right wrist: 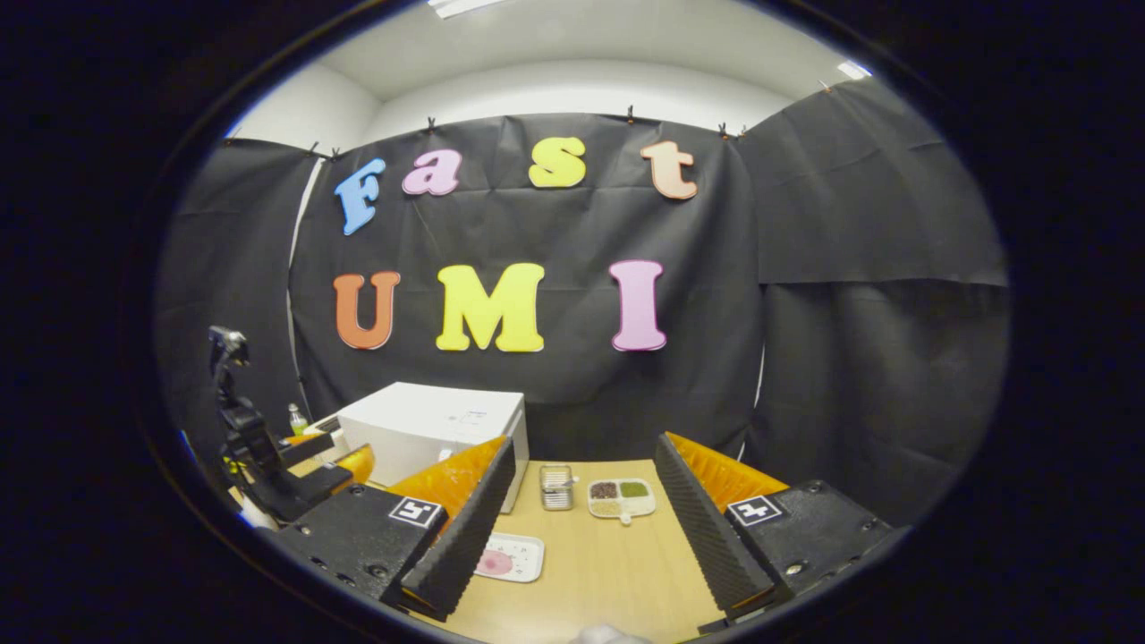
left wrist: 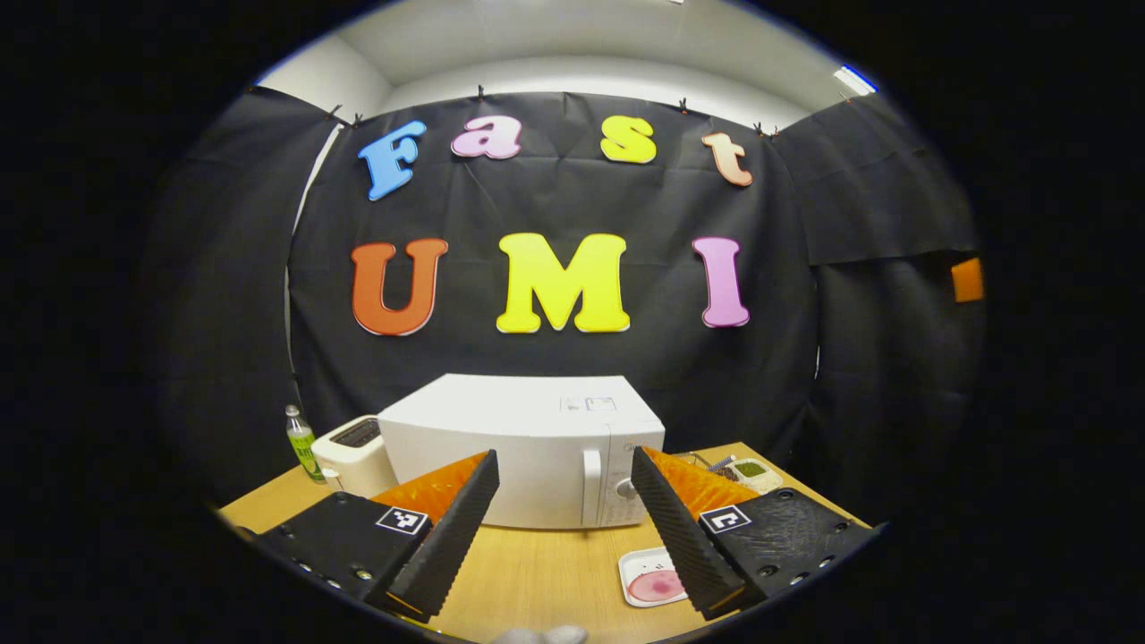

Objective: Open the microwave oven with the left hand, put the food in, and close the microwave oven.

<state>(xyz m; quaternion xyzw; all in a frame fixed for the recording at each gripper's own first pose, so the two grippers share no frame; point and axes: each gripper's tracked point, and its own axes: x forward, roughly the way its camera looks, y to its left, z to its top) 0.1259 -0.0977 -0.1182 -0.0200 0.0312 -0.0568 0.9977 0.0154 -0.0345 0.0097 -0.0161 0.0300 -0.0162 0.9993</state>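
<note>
Both grippers, left gripper [left wrist: 564,528] and right gripper [right wrist: 581,537], hover with fingers spread apart above the wooden table [left wrist: 537,572], facing the closed white microwave [left wrist: 519,447], while the food plate [left wrist: 653,577] lies just before it.

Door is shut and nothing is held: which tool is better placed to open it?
Left. Its open tool looks straight at the microwave, whose door handle sits between its fingers. The right tool, also open, faces the table beside the microwave.
</note>
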